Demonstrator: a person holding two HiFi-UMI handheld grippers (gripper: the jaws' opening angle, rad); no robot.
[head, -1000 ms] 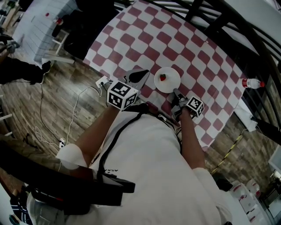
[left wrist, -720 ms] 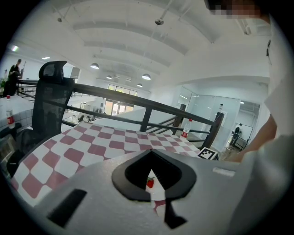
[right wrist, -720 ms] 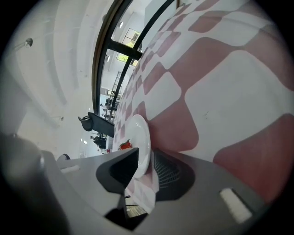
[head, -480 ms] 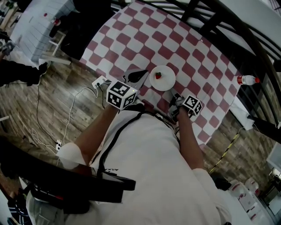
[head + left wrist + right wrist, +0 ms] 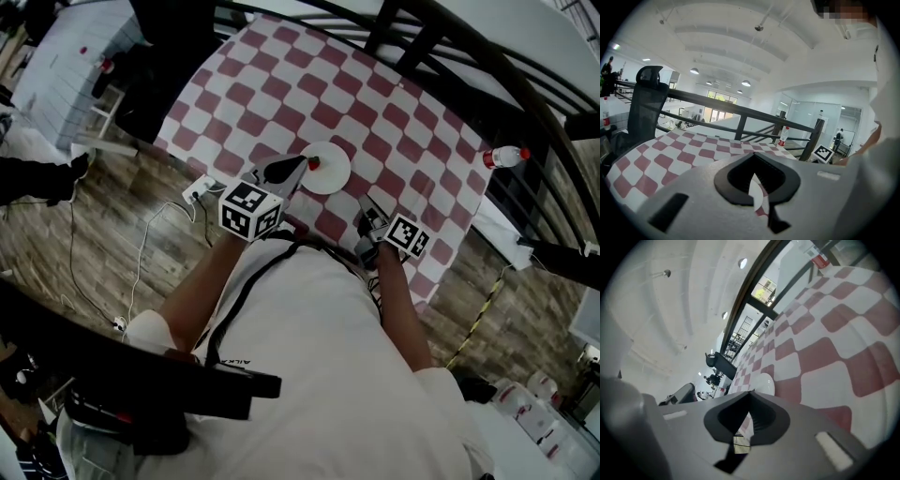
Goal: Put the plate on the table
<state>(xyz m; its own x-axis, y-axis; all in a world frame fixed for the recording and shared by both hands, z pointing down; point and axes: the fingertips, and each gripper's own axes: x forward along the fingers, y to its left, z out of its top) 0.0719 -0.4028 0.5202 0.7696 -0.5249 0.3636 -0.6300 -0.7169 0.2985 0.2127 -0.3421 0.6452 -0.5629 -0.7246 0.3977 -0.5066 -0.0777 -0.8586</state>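
A white plate [image 5: 330, 172] lies on the red-and-white chequered table [image 5: 281, 84] near its front edge, with a small red thing [image 5: 314, 163] on its left part. My left gripper [image 5: 298, 164] is shut, and its tip reaches over the plate's left rim beside the red thing. Whether it touches either I cannot tell. My right gripper [image 5: 366, 208] is shut and empty, over the cloth a little right of and nearer than the plate. In the right gripper view the plate [image 5: 764, 383] shows just beyond the shut jaws. The left gripper view shows only cloth [image 5: 689, 154] past its jaws.
A plastic bottle with a red cap [image 5: 503, 157] stands at the table's right edge, and the bottle [image 5: 783, 137] also shows in the left gripper view. A black railing [image 5: 441, 42] runs behind the table. Cables and a power strip [image 5: 195, 192] lie on the wooden floor to the left.
The left gripper's tip has closed in on the plate and now overlaps its left rim. The head view has shifted, so table and plate sit further left. The right gripper keeps its place.
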